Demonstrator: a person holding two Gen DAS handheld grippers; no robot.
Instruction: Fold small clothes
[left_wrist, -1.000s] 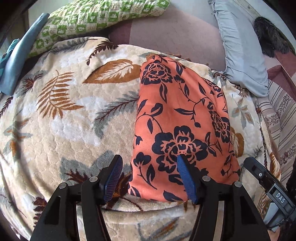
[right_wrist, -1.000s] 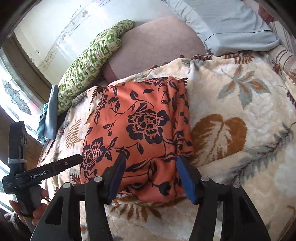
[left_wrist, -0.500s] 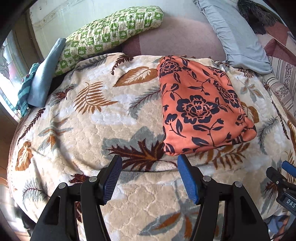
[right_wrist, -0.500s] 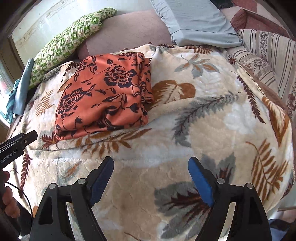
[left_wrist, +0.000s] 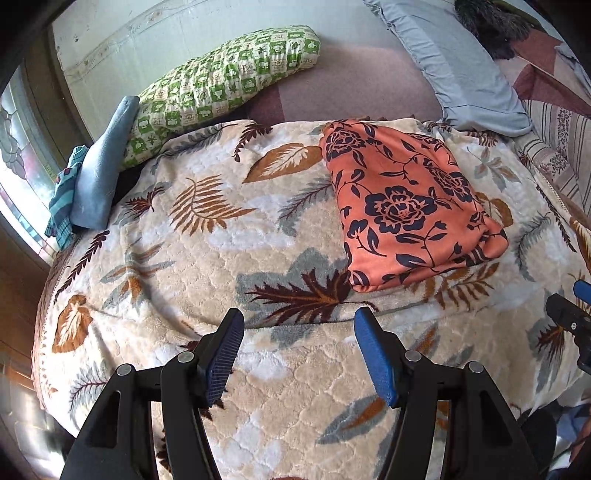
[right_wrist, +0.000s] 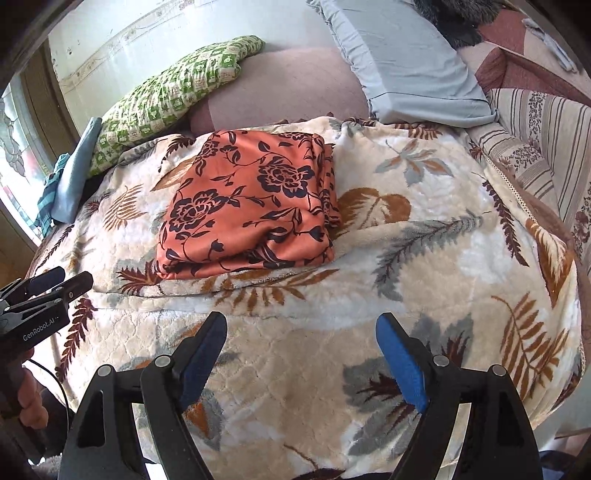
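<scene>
Cloth's basically done, I think: the orange floral garment (right_wrist: 247, 206) sits folded in a neat stack on the leaf-print blanket (right_wrist: 424, 258), toward the pillows. My left gripper (left_wrist: 299, 354) and right gripper (right_wrist: 303, 354) hang over bare blanket, jaws apart, nothing in them. Blue clothes (left_wrist: 92, 177) at the edge look like what's left.

Cream leaf-print blanket (left_wrist: 207, 266) covering the bed, green-and-white checked pillow (left_wrist: 221, 77) against the wall at the far edge, light blue cloth (left_wrist: 99, 177) beside it over a striped teal one, pale blue pillow (right_wrist: 402, 62) far right, striped bedding (right_wrist: 546, 140) alongside
</scene>
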